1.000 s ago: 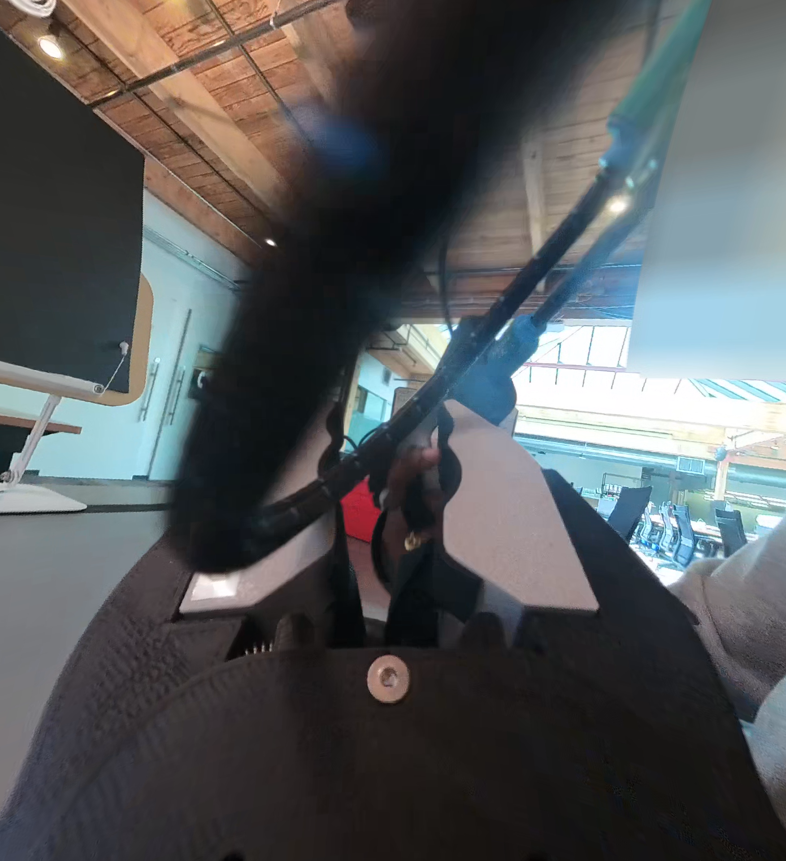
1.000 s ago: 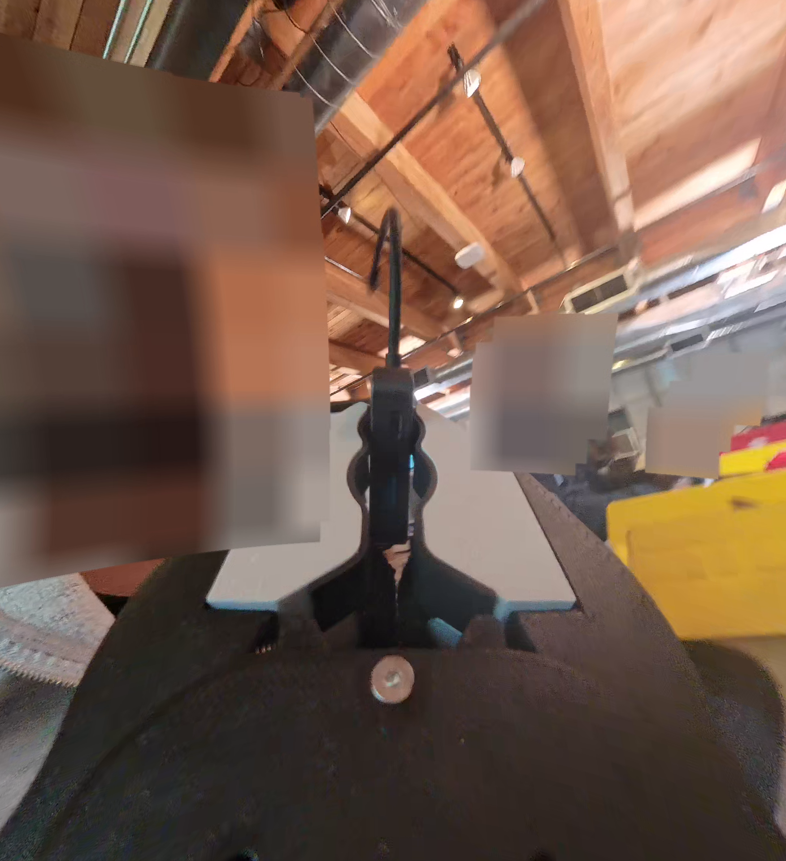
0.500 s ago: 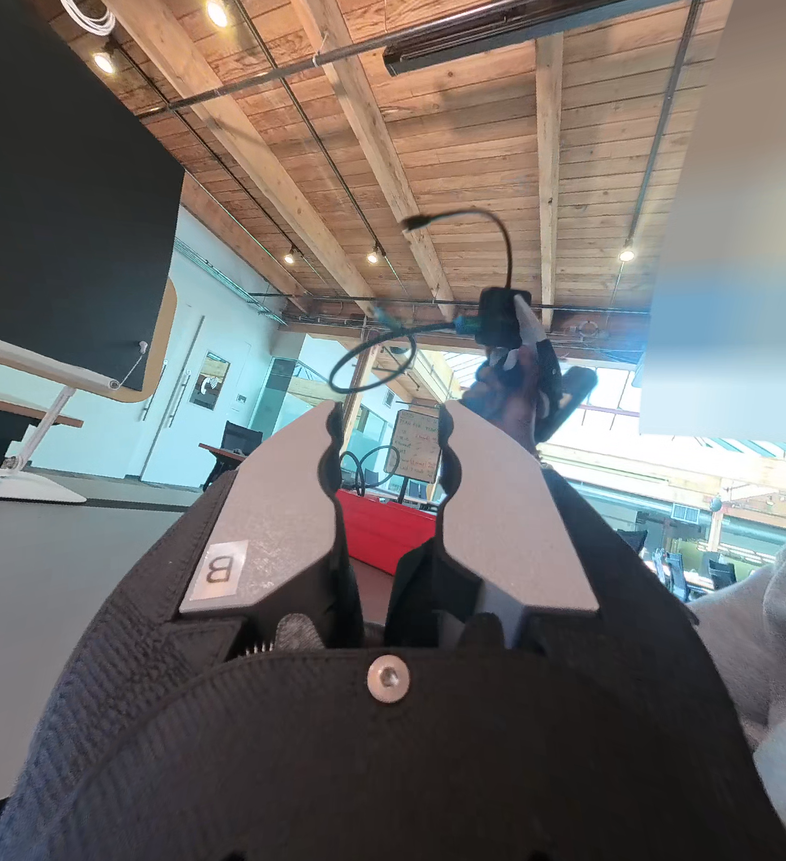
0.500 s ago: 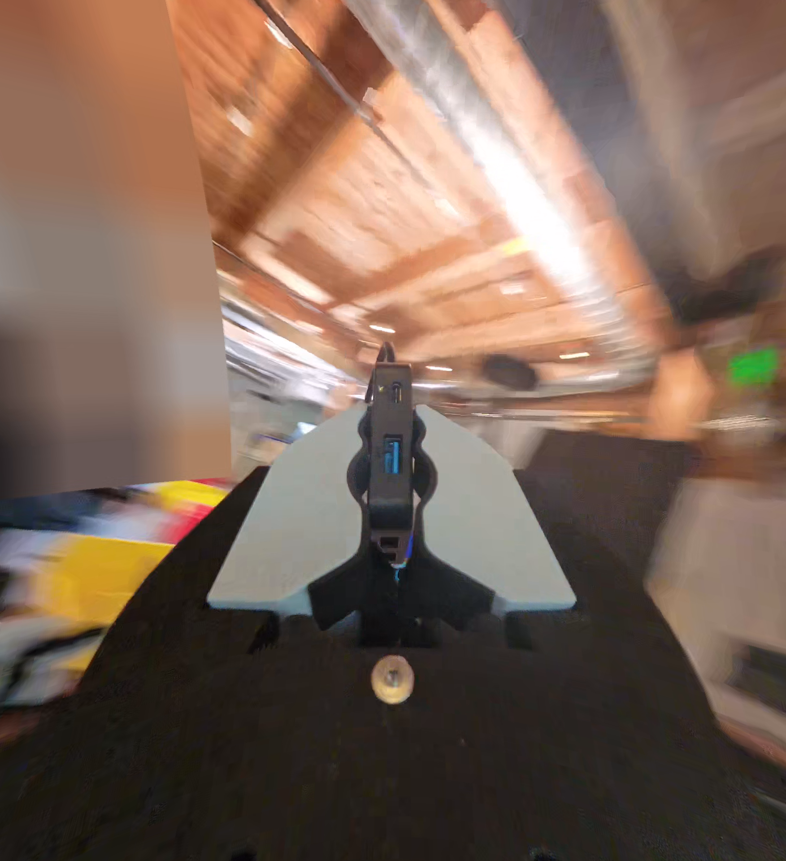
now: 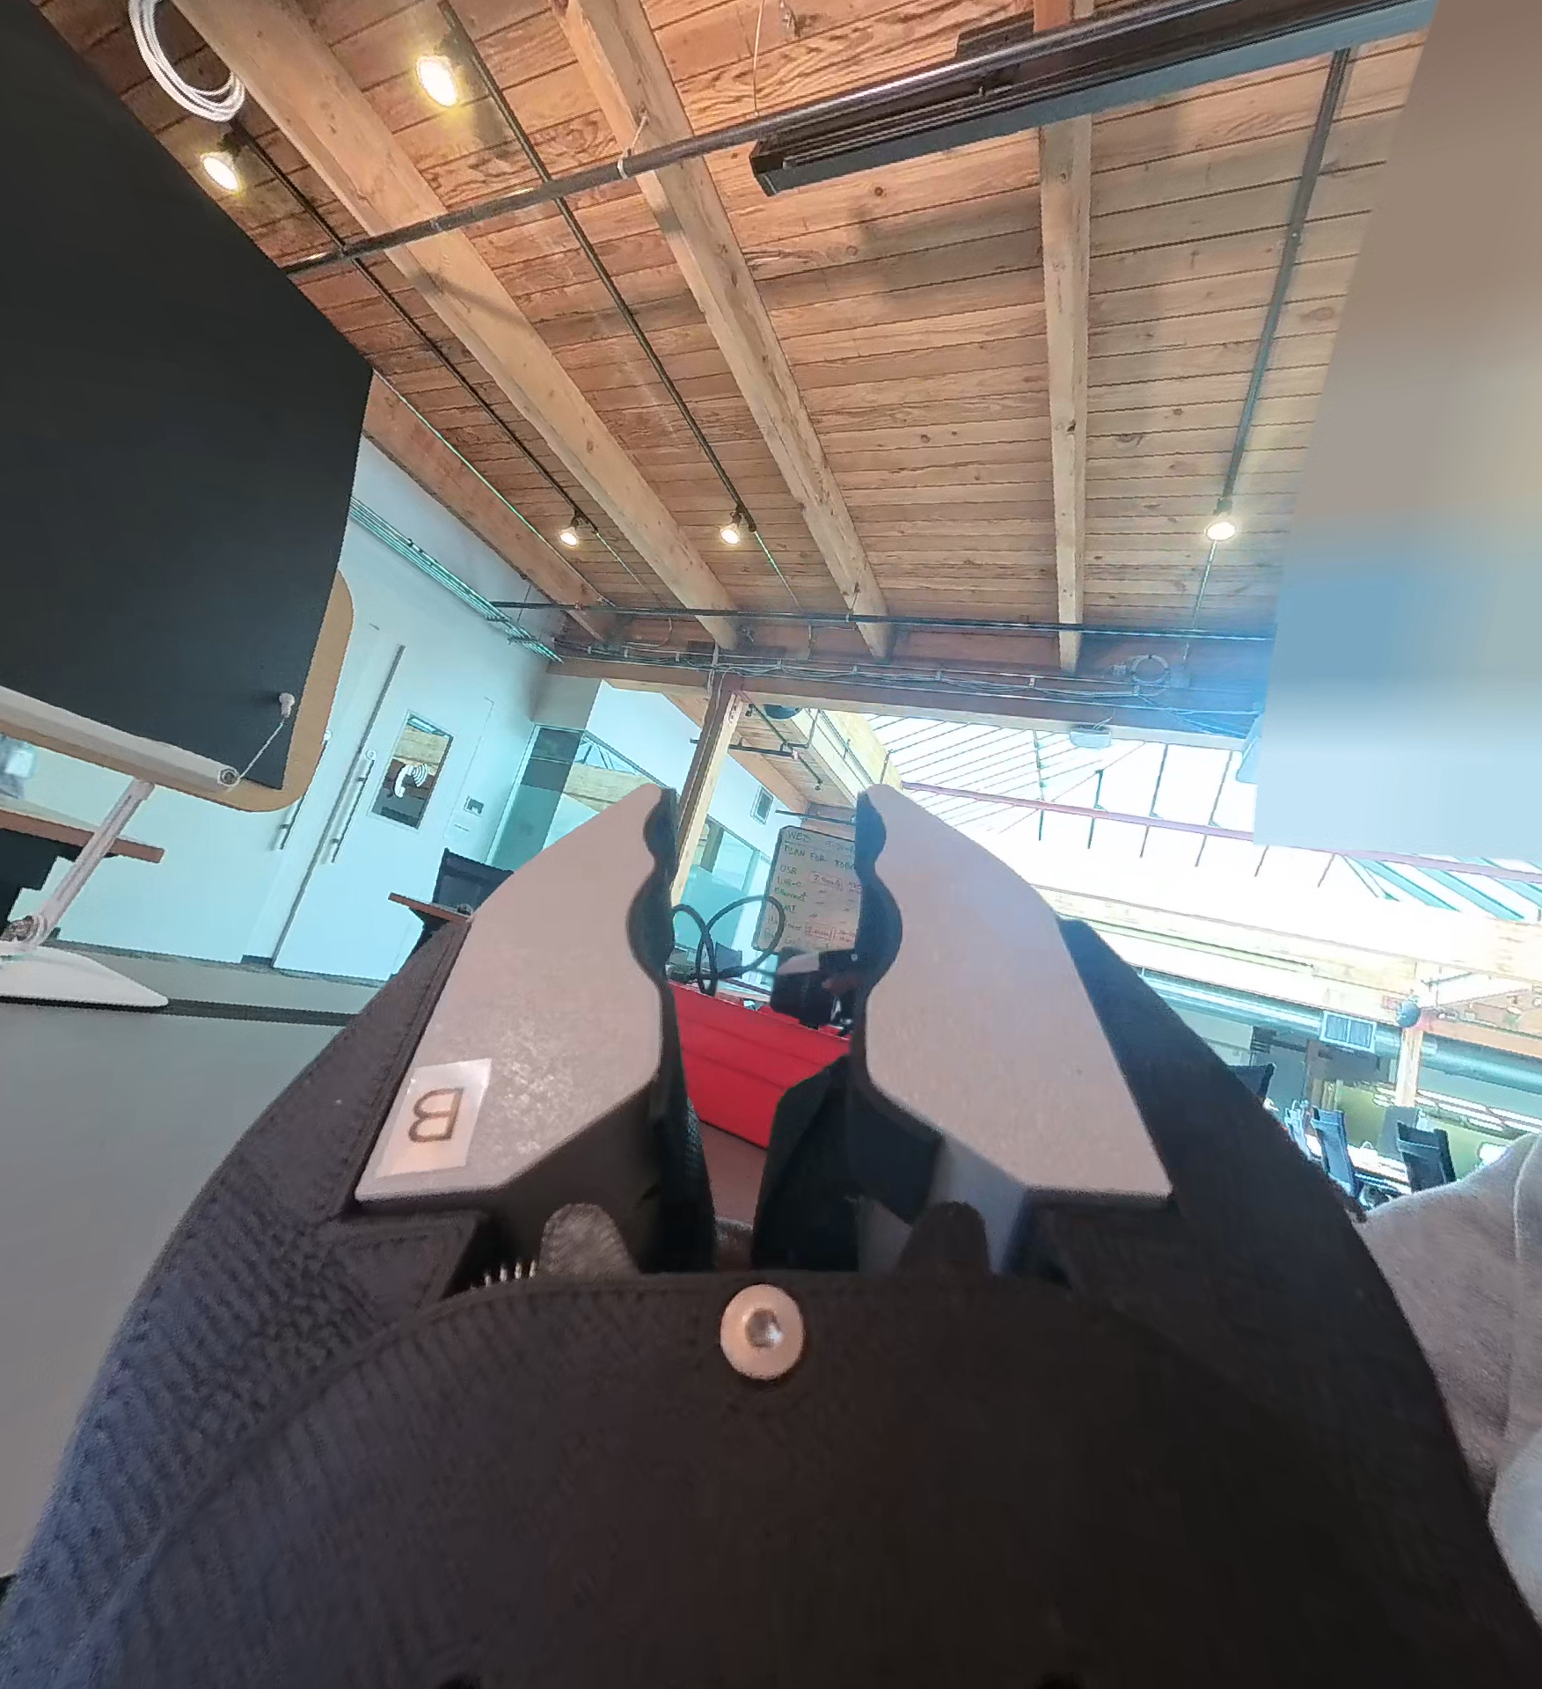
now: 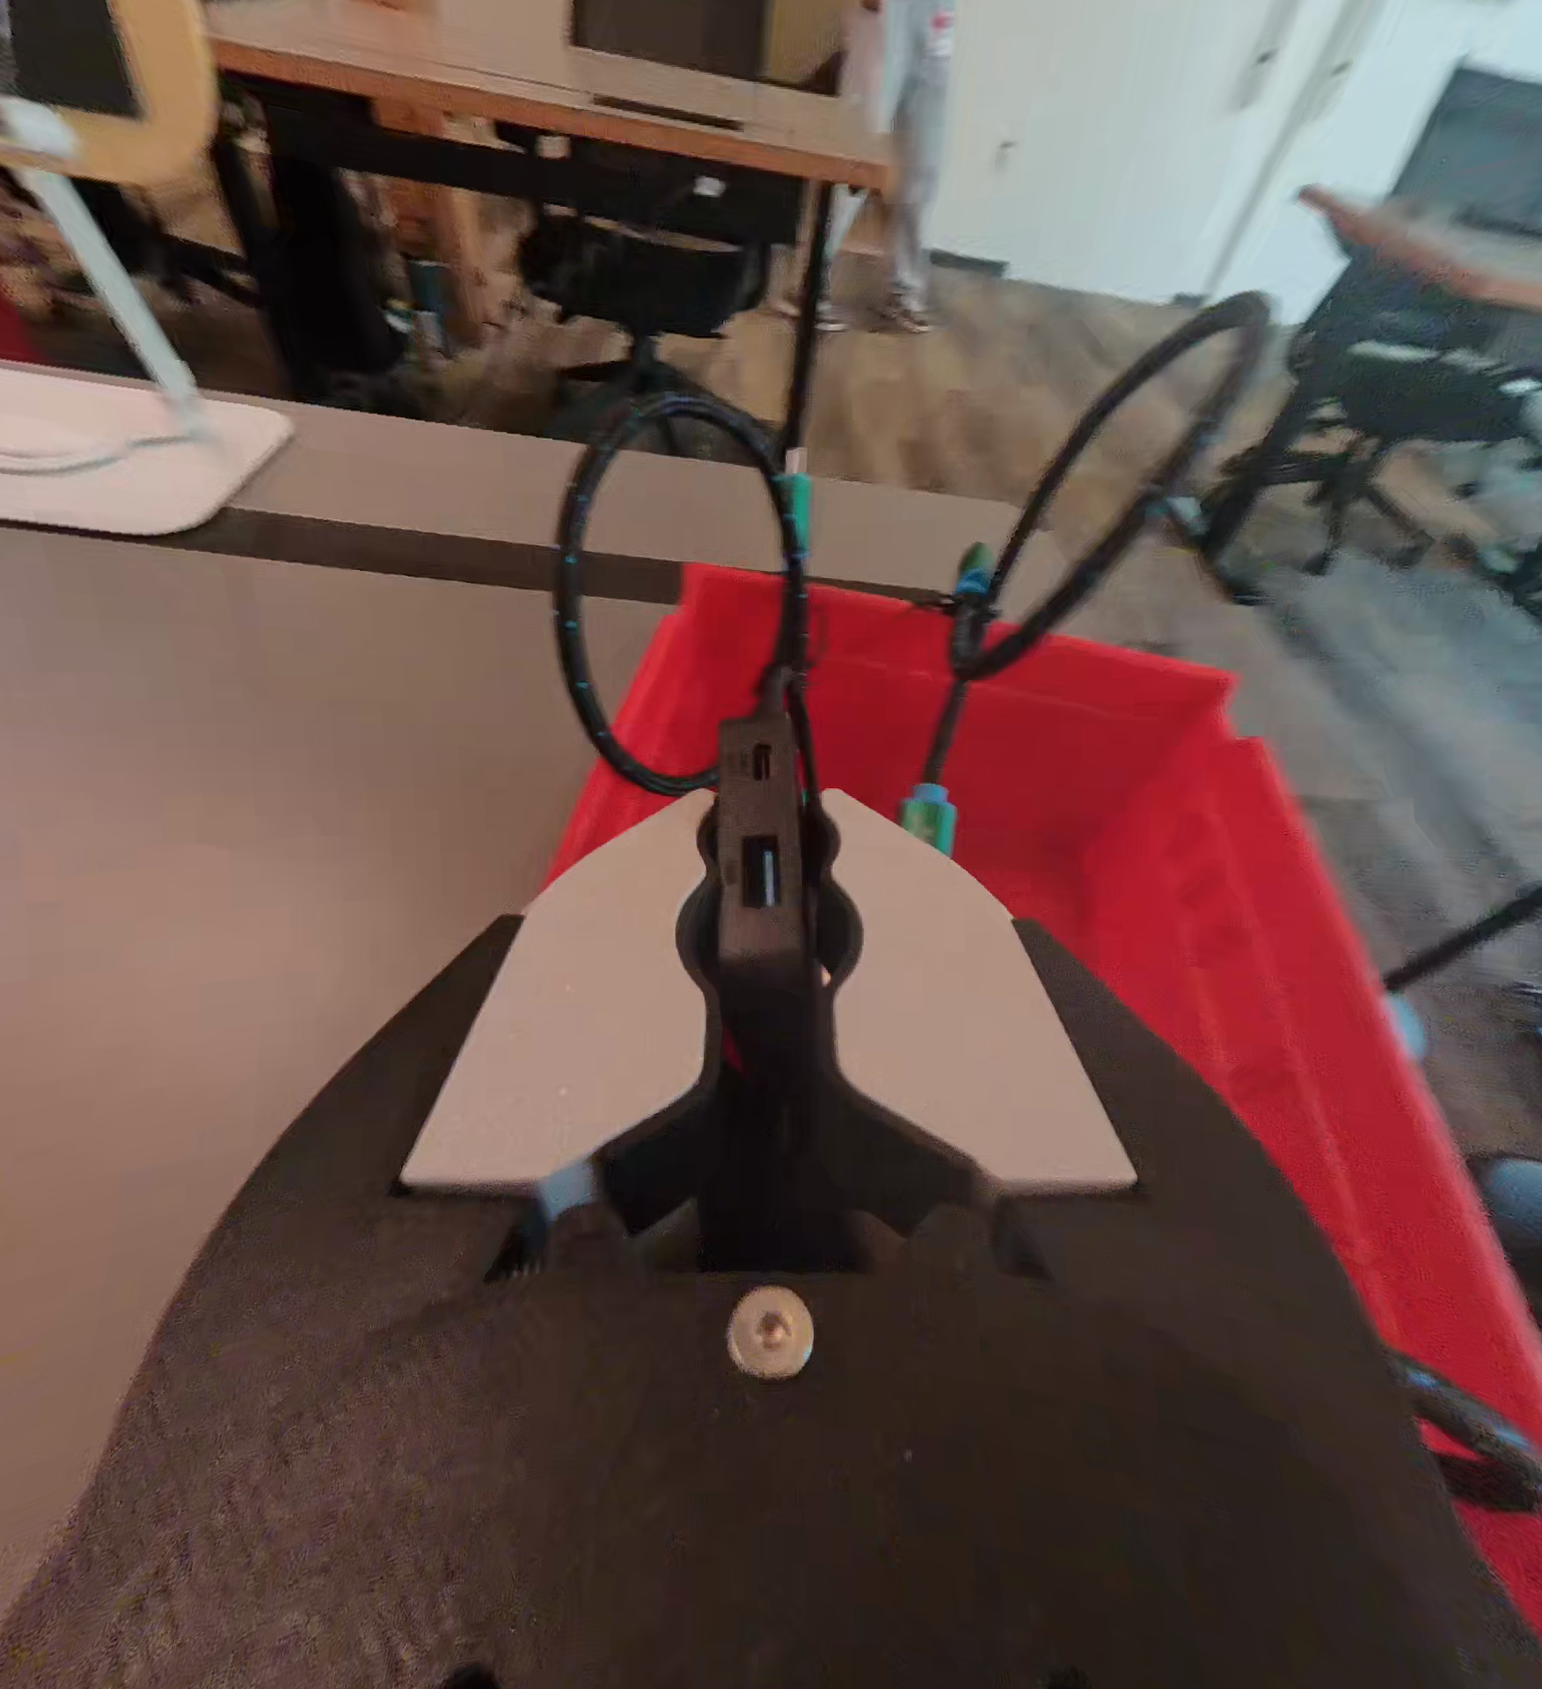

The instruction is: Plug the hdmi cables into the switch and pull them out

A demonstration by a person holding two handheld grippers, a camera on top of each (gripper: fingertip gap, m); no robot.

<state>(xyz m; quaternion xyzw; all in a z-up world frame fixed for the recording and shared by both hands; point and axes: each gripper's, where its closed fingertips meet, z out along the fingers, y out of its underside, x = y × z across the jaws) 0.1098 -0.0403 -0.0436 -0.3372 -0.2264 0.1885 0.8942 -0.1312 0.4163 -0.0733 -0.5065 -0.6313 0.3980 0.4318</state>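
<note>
Grey tabletop (image 6: 200,731), red bin (image 6: 1160,823) at its far edge, open office beyond.

Switch (image 6: 762,868): small black box, ports showing on its narrow face, clamped upright in the right gripper (image 6: 767,804), jaws closed tight on it, held over the near wall of the bin. No plug visible in the ports that face the camera; other sides hidden.

HDMI cables (image 6: 675,567): black braided, looping up out of the bin; one teal-ended plug (image 6: 929,816) hangs free just beside the switch.

Left gripper (image 5: 762,813): tilted toward the ceiling, jaws narrowly apart, holding nothing.

My read: cables look pulled out, late stage or between rounds; cannot tell which.

Room: timber-beam ceiling (image 5: 840,366) with spot lamps, dark monitor (image 5: 109,411) on a white stand, whiteboard (image 5: 817,882), desks and chairs on wood floor
</note>
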